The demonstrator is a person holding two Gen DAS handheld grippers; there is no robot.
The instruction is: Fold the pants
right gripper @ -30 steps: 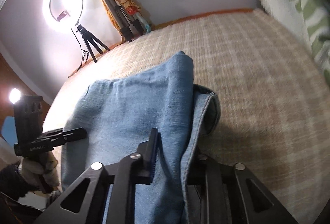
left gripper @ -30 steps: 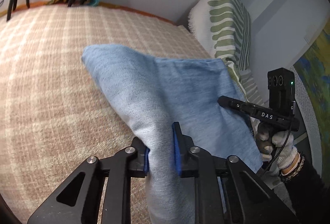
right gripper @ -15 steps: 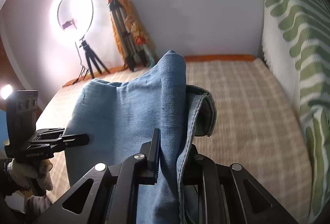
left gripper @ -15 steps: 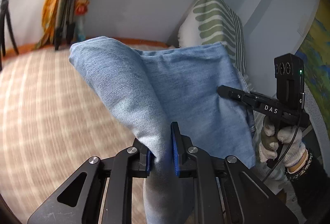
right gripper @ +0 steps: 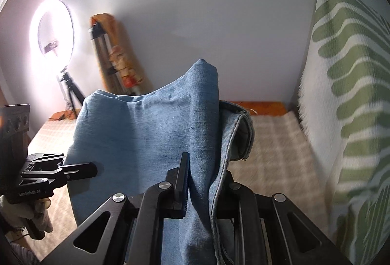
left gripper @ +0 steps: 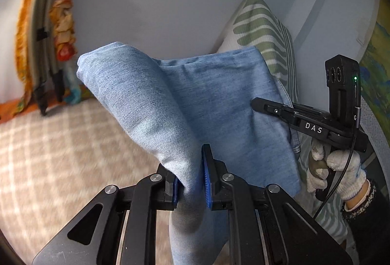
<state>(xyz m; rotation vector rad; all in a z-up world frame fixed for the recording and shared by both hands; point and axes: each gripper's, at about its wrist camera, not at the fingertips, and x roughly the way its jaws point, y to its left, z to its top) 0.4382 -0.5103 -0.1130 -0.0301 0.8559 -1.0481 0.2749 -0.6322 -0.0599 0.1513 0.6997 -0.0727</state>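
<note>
While both grippers pinch its edges, pants [left gripper: 214,104] hang above bed [left gripper: 61,155].

We have the pants [left gripper: 207,104] strung between both claws above the bed [left gripper: 61,155]: left claw [left gripper: 191,182] at their 6 o'clock, right claw [left gripper: 265,106] at 3. Pillow [left gripper: 265,30] behind at 1 o'clock; tripods [left gripper: 46,45] against the wall at 10.
</note>
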